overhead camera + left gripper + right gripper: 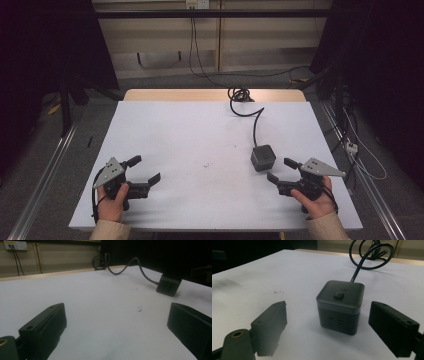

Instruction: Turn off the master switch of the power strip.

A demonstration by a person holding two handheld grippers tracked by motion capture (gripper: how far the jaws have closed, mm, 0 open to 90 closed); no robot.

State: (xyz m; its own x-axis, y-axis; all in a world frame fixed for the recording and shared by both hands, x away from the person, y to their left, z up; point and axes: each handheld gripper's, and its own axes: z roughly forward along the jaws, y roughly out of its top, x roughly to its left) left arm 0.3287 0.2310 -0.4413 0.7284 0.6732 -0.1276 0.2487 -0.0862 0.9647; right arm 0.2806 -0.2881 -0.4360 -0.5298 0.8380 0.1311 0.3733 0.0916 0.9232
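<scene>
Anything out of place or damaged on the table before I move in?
Nothing damaged. The cube power strip stands upright, its cable snaking back to a coil at the far edge. One small dark smudge marks the white table near the middle.

The dark cube-shaped power socket [263, 157] sits on the white-covered worktop [190, 145] at lower right of centre, its black cable [248, 107] running toward the frame's top. Right tongs [280, 170] lie just right of it; left tongs [145, 169] at lower left.

White-topped table [165, 130], wooden far edge: one dark cube socket [263, 157] with black cable [255, 122] coiled at far edge.
</scene>
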